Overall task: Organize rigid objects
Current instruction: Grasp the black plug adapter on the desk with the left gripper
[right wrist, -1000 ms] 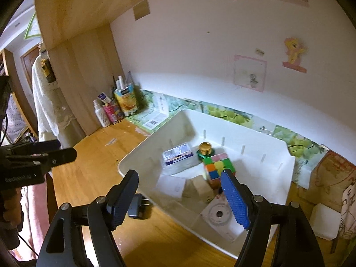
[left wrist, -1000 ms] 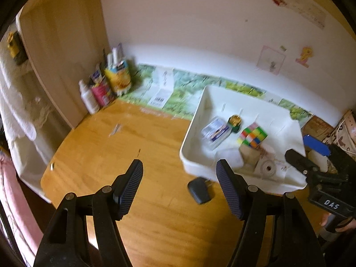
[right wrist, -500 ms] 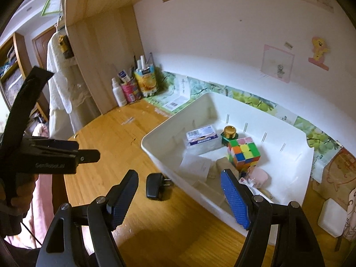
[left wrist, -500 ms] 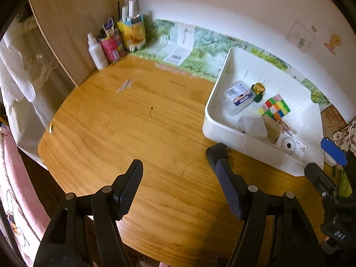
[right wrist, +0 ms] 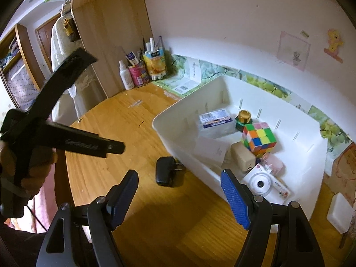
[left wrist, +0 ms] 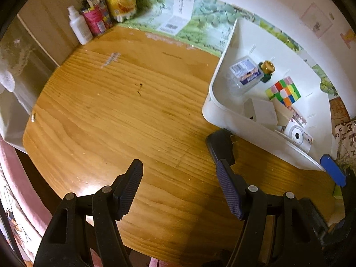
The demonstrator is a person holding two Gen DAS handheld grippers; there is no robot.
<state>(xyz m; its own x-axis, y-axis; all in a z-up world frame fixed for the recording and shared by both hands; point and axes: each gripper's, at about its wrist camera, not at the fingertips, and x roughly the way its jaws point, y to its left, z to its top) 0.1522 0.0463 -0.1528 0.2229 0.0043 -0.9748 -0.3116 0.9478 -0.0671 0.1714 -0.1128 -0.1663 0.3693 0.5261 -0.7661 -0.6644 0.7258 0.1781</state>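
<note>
Charger (right wrist: 168, 170) lay on the table (left wrist: 111, 115) at frame centre, touching the bin (right wrist: 178, 142) wall (last item outside, I'd judge). Left gripper (left wrist: 179, 185) and right gripper (right wrist: 179, 194) both hung wide, empty. Next: straddle charger, close, lift into bin.

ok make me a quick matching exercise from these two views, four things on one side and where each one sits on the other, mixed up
Things
1. black charger
2. puzzle cube
3. white bottle
4. gold-capped jar

Places
A. back corner of the table, beside the pink can
B. on the wood just outside the white bin
C. in the bin, by its far wall
D. in the bin, against the tan block

Pairs: 1-B, 2-D, 3-A, 4-C
</note>
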